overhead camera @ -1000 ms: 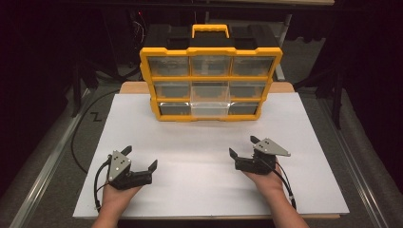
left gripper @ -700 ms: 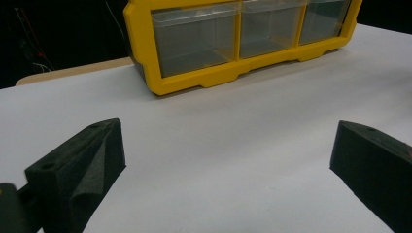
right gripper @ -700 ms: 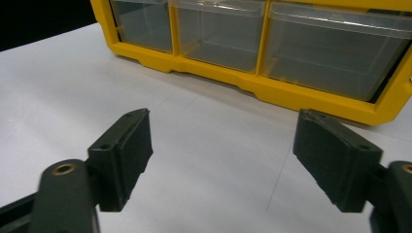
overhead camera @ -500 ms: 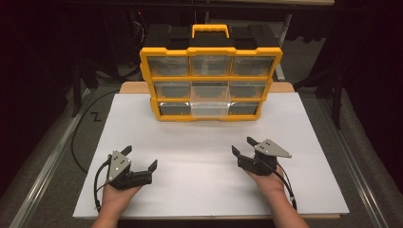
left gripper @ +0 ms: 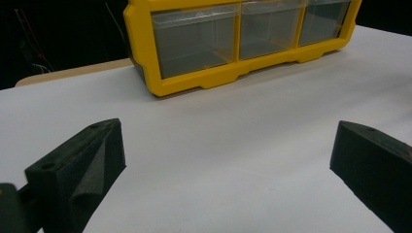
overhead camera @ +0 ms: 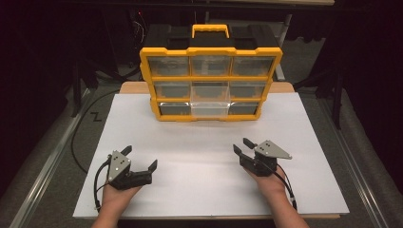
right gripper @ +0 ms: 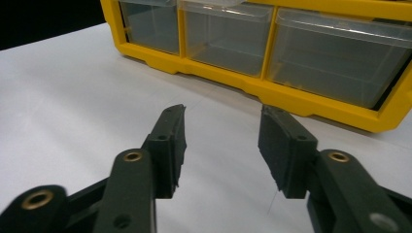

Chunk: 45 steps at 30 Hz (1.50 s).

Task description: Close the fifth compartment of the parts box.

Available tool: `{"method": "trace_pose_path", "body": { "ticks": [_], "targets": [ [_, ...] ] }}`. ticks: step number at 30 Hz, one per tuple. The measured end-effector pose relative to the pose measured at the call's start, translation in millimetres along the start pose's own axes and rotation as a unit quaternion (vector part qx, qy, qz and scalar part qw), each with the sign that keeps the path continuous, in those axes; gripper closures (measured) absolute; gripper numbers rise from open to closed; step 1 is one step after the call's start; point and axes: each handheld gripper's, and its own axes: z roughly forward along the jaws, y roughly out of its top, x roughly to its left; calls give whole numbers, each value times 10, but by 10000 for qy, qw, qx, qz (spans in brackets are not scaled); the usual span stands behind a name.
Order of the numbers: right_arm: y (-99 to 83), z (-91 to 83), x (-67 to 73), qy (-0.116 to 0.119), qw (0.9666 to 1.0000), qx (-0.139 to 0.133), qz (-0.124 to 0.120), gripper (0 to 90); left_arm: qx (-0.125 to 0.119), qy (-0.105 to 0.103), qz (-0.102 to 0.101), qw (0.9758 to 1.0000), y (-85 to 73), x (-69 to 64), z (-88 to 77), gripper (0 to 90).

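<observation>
A yellow organizer [overhead camera: 209, 85] with clear plastic drawers stands upright at the back of the white board [overhead camera: 199, 142]. It has three rows of three drawers, and they look empty. My left gripper [overhead camera: 140, 157] rests near the front left of the board, open wide with nothing between its jaws. My right gripper [overhead camera: 241, 145] sits at the front right, open with a narrower gap and nothing in it. In the left gripper view the left gripper [left gripper: 228, 145] faces the organizer's bottom row [left gripper: 233, 39]. The right gripper [right gripper: 223, 128] points at the same row [right gripper: 272, 43].
The white board lies on a wooden table [overhead camera: 130, 88] whose edge shows behind it. The organizer's top is black with a yellow handle [overhead camera: 210, 31]. Metal rails [overhead camera: 43, 171] run along both sides, and a black cable [overhead camera: 78, 142] lies to the left.
The right gripper's jaws have narrowed a little and the hand has shifted slightly right. The left gripper has not moved.
</observation>
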Motion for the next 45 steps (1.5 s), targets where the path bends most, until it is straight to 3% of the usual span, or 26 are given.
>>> {"method": "trace_pose_path", "body": {
  "ticks": [17,29,32,37,41,45],
  "targets": [
    [36,-56,22,139,9997,-218,-10,891,-10,-4,-5,10000,1,-2,-1,1],
    [47,15,76,146,9996,-218,-133,900,-45,-53,-32,10000,1,-9,8,1],
    [59,61,104,153,9996,-177,-162,900,-50,-92,-141,9998,3,5,8,1],
    [65,109,141,216,9994,-122,-223,900,-83,-87,-113,9999,2,5,9,1],
    [96,185,171,234,9996,-169,-52,900,-81,-127,-66,9999,2,-11,7,1],
    [134,292,251,261,9994,-152,-173,900,-69,-154,0,9999,-1,-23,10,1]
  ]
}}
